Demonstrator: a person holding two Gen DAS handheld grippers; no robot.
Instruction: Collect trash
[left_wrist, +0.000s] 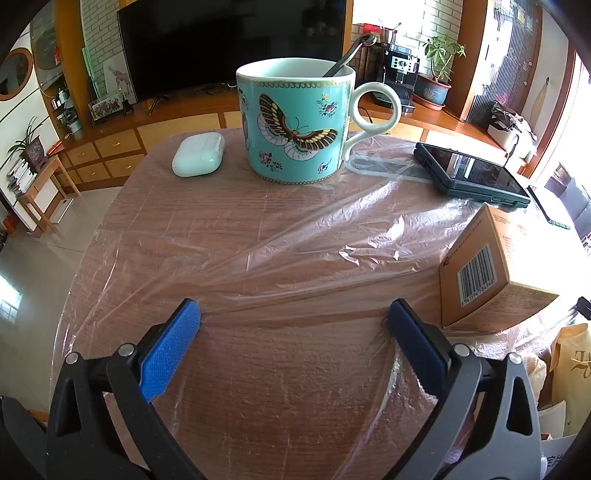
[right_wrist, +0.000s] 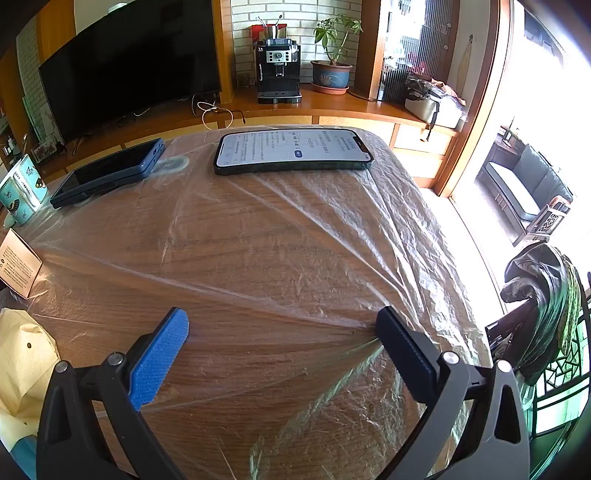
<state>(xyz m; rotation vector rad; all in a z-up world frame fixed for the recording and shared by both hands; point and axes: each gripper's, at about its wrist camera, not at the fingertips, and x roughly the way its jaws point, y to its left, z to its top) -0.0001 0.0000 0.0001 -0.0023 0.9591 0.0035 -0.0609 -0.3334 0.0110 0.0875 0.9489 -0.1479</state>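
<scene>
Partly cropped cardboard box rightward.

The brown box on the counter has a black barcode with tiny numbers under it, too small to read. The lit phone shows small writing that is too blurry to read. No other words can be read

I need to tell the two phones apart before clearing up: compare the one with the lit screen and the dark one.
The lit phone shows text on a bright screen; the dark phone has a black screen. The lit phone is slim with rounded corners; the dark phone looks thicker and boxier. Both lie flat, screen up, on the clear plastic sheet over the wooden table.
</scene>
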